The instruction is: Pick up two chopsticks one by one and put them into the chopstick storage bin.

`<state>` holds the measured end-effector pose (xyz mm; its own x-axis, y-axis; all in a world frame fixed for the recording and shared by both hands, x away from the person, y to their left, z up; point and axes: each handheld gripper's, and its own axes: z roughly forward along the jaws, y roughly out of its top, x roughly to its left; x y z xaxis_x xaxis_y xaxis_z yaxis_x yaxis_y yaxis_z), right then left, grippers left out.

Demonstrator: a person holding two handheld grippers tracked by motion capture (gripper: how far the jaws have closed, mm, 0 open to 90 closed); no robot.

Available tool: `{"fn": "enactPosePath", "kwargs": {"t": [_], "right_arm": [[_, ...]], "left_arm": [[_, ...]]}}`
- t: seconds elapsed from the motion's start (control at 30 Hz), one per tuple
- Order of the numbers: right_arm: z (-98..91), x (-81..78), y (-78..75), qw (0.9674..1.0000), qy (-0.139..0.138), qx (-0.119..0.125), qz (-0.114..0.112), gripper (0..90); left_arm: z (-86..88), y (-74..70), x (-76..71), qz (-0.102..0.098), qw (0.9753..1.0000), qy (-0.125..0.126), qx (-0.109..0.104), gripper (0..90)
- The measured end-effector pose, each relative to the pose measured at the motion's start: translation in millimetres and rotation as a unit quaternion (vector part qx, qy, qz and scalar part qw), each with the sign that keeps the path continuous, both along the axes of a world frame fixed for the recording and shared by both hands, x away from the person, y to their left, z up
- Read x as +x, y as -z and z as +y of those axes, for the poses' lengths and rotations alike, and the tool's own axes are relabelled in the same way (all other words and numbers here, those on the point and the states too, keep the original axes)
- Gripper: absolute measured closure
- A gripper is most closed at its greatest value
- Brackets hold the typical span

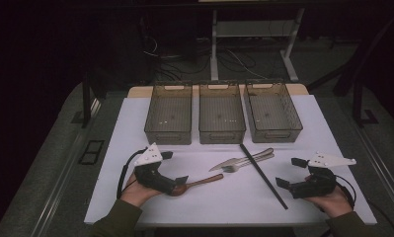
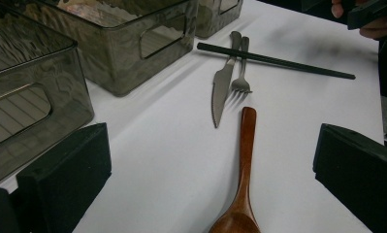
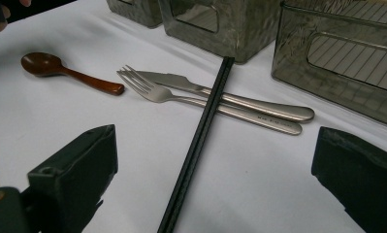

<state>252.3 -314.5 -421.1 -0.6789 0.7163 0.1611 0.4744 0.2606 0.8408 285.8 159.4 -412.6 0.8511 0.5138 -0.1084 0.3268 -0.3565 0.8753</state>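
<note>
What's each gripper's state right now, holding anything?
Left gripper: open, holding nothing; the wooden spoon lies on the table between its jaws.
Right gripper: open, holding nothing; black chopsticks lie between its jaws.

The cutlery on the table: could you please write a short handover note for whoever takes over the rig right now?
Left tongs: open, holding nothing, bowl of the wooden spoon between the jaws.
Right tongs: open, holding nothing, facing the black chopsticks.
The chopsticks lie across the handles of the knife and fork, which lie side by side.
The three bins at the back look empty.
Done: nothing moved into a bin yet.
Left: probably grasp the spoon first, then the chopsticks, then knife and fork.
</note>
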Motion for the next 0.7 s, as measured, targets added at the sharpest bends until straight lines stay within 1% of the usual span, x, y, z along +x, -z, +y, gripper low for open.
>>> {"fn": "enactPosePath", "kwargs": {"t": [0.1, 0.3, 0.37, 0.4, 0.47, 0.57, 0.7], "right_arm": [[0.4, -0.1, -0.7, 1.0, 0.001, 0.001, 0.002, 2.0], [1.2, -0.5, -4.1, 1.0, 0.002, 0.002, -0.004, 2.0], [0.6, 0.0, -4.2, 1.0, 0.003, 0.004, -0.005, 2.0], [0.3, 0.0, -4.2, 1.0, 0.003, 0.006, -0.002, 2.0], [-0.3, 0.5, -4.1, 1.0, 0.004, 0.006, -0.001, 2.0], [-0.1, 1.7, -4.6, 1.0, 0.007, 0.004, 0.002, 2.0], [3.4, 3.7, -6.9, 0.9999, 0.01, -0.005, 0.005, 2.1]], "left_arm": [[0.3, 0.6, -1.1, 0.002, 1.0, -0.003, -0.004, 0.0], [-0.9, 2.0, -3.0, 0.001, 1.0, -0.003, -0.005, 0.0], [-0.1, 2.8, -3.7, 0.005, 1.0, -0.004, -0.005, 0.0], [-0.1, 3.5, -4.0, 0.005, 0.9999, -0.006, -0.008, 0.0], [0.5, 4.1, -4.1, 0.007, 1.0, -0.004, -0.006, 0.0], [0.8, 3.3, -4.6, 0.005, 1.0, -0.002, -0.004, 0.0], [1.1, 3.5, -5.1, 0.003, 1.0, -0.001, -0.005, 0.0]]}}
